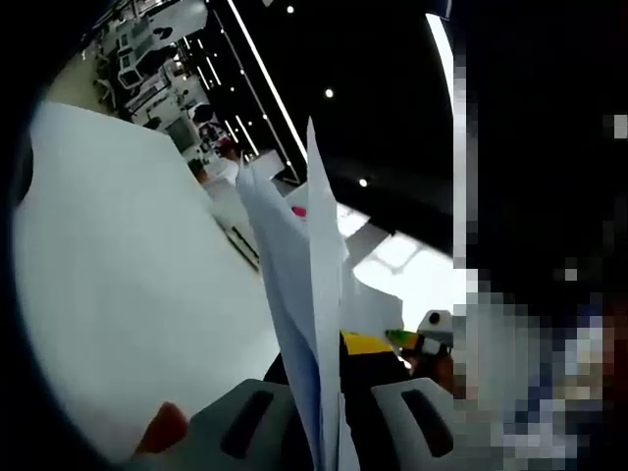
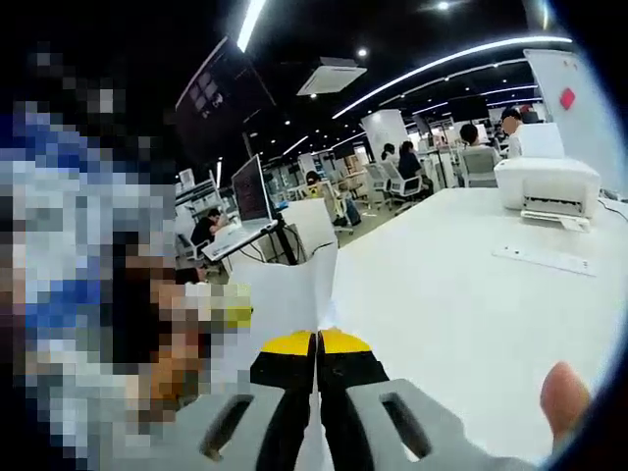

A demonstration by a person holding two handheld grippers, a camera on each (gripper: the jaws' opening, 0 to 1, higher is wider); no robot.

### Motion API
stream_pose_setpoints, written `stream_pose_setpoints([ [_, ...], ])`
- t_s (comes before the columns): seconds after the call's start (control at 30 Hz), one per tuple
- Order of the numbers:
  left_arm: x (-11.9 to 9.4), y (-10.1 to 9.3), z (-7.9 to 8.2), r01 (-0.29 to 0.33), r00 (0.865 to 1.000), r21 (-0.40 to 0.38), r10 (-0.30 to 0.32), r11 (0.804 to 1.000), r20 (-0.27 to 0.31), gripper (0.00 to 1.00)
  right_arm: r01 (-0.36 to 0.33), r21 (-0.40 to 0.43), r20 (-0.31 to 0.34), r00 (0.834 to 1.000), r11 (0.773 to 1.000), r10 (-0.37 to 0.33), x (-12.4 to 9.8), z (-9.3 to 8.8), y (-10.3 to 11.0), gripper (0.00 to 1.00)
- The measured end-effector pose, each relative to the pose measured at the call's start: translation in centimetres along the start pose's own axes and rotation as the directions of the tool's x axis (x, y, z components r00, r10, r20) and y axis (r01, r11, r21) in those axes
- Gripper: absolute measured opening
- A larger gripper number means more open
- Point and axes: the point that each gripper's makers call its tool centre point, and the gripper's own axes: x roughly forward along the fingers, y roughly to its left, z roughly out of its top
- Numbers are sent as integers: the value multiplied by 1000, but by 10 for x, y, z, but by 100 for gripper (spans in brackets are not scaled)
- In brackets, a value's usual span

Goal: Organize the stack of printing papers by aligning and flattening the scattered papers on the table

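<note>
A thin stack of white printing papers [image 1: 316,294] stands edge-on in the left gripper view, lifted above the white table [image 1: 128,294]. My left gripper [image 1: 322,397] is shut on its lower edge, with the grey jaws on either side of the sheets. The right gripper's yellow tip [image 1: 365,343] shows just behind the sheets. In the right gripper view the papers [image 2: 294,289] rise from between the yellow-tipped jaws of my right gripper [image 2: 317,345], which is shut on them. The sheets fan slightly at the top.
A white printer [image 2: 546,186] sits at the far right of the table [image 2: 442,294], with a flat white strip [image 2: 545,260] in front of it. A monitor [image 2: 250,191] stands beyond the table's far edge. A thumb [image 2: 567,397] shows beside the right jaw.
</note>
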Motion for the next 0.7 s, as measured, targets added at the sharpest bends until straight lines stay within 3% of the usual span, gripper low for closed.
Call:
stream_pose_setpoints([
  [0.27,2,-2,-1,11,1000,-1,-11,1000,7,9,10,31,6,1000,999,-10,6,-2,-13,0],
  [0.7,5,11,1,-3,1000,-53,4,999,11,9,14,58,2,1000,998,-14,13,-8,-24,0],
])
